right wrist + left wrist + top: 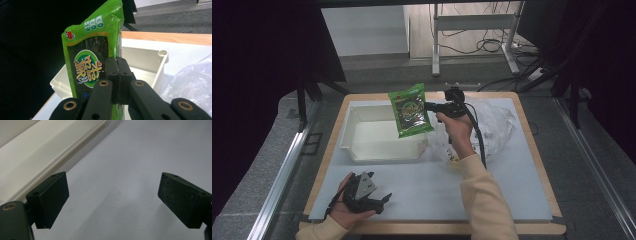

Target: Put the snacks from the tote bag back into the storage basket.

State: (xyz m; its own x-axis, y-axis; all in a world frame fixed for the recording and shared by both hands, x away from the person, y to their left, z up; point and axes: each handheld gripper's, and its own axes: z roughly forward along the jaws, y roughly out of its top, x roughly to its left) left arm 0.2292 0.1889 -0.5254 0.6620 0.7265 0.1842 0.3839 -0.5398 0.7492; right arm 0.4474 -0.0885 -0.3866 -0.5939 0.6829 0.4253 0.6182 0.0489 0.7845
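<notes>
A green seaweed snack packet (410, 110) hangs in the air over the right part of a white plastic tub (357, 150). My right gripper (430, 106) is shut on the packet's right edge; in the right gripper view the jaws pinch the packet (93, 60) edge, with the tub (160, 65) behind it. My left gripper (384, 199) rests low on the grey mat near the table's front left, held in a hand. Its jaws stand wide apart with nothing between its pads (51, 197).
A crumpled clear plastic bag (494, 125) lies on the mat right of the tub, behind my right forearm. The tub wall (37, 157) runs close to the left gripper. The wooden table edge (532, 145) frames the grey mat (427, 185).
</notes>
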